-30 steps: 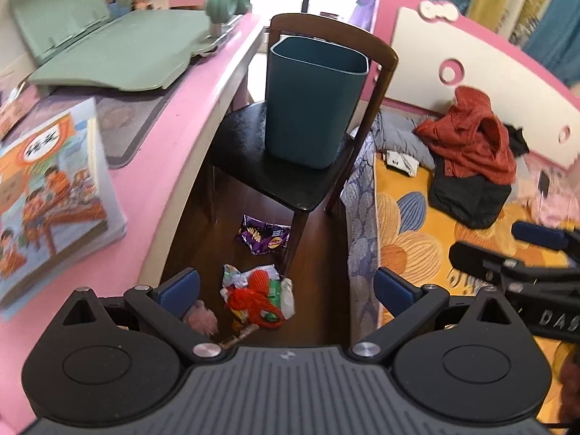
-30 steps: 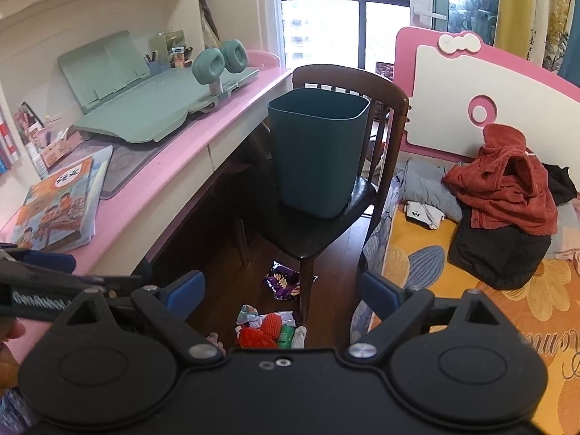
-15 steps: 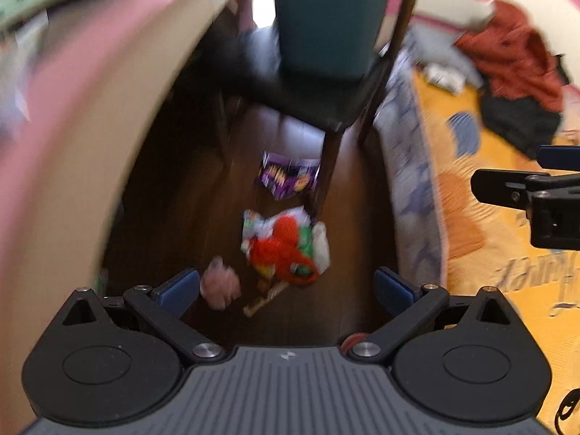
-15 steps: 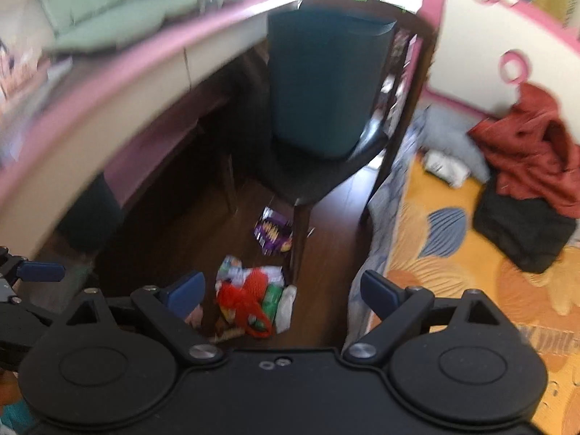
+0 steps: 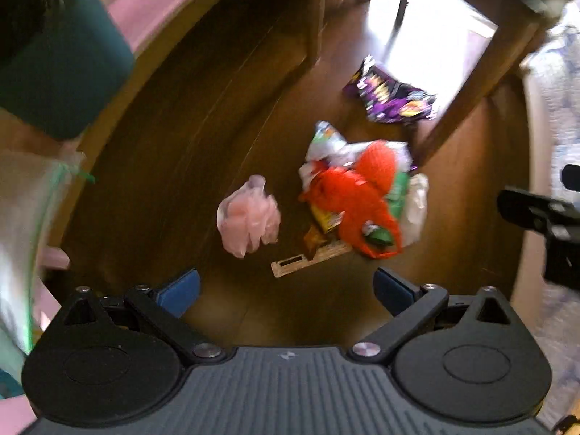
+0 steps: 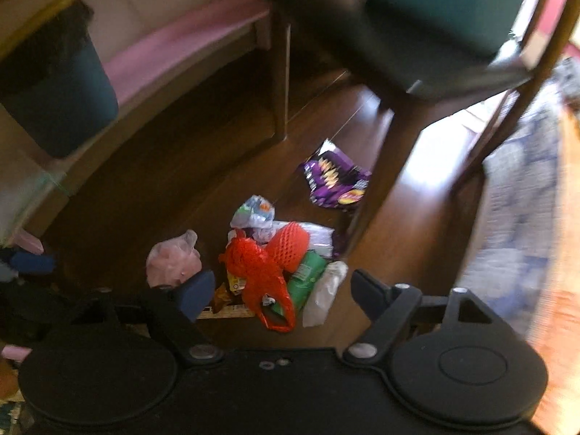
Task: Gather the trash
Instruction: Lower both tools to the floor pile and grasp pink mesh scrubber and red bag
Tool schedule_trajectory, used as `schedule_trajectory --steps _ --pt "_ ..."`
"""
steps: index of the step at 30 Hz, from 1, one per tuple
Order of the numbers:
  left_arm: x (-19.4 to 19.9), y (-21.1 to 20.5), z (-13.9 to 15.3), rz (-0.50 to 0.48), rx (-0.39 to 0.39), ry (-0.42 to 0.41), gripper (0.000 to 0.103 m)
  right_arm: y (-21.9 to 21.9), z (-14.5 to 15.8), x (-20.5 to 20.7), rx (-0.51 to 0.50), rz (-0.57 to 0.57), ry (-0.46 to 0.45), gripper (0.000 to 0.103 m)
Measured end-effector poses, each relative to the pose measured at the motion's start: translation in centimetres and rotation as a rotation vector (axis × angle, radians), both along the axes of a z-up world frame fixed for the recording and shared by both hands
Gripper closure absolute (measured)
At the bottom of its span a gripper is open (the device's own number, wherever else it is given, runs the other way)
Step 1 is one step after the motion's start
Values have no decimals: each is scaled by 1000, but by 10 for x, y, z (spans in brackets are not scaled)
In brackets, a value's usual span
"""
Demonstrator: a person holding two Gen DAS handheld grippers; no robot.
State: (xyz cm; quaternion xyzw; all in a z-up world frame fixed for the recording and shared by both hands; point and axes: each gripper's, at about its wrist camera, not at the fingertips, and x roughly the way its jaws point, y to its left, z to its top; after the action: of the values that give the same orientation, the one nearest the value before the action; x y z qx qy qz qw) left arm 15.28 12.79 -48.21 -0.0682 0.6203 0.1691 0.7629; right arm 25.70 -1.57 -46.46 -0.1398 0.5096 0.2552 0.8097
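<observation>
- Left gripper (image 5: 286, 291): fingers spread wide, holding nothing, above the wood floor (image 5: 203, 145).
- Right gripper (image 6: 281, 291): also spread and unloaded.
- Trash pile (image 5: 357, 195), with a red net bag (image 6: 261, 272), lies ahead, centre-right; a pink plastic bag (image 5: 248, 217) sits just left of it.
- Purple snack wrapper (image 5: 391, 96) lies farther off, beside a chair leg (image 6: 373, 188).
- A dark teal bin (image 5: 61, 69) stands far left.

Both views are dim and warm, lit by daylight that comes in beyond the chair (image 6: 417, 54) and blows out to white glare on the floor (image 5: 427, 40). Motion blur smears the outer parts, worst at the bedding (image 6: 518, 181) and the left edge. Fisheye distortion bends the desk (image 5: 174, 11) edge; the trash pile (image 5: 359, 195) stays fairly sharp.
</observation>
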Motion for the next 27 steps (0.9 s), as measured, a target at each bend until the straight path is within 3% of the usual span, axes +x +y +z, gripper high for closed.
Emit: schedule_trajectory --steps 3,9,16,22,24,26,27 --pt "9 4 -46 -21 68 17 1 11 -52 12 -8 35 26 21" --pt "39 41 -130 104 79 46 1 25 -139 25 -16 41 65 23" --pt "71 88 -213 167 -20 72 1 40 -226 43 -20 32 86 23" --pt "82 103 -266 155 -15 143 1 47 -275 55 -26 6 112 27" --pt "82 105 -276 159 -16 159 6 47 -281 53 -31 8 116 40" --pt "82 108 -283 171 -29 178 33 47 -285 52 -34 5 116 55" --pt "81 110 -286 182 -39 188 41 45 -285 52 -26 0 117 60"
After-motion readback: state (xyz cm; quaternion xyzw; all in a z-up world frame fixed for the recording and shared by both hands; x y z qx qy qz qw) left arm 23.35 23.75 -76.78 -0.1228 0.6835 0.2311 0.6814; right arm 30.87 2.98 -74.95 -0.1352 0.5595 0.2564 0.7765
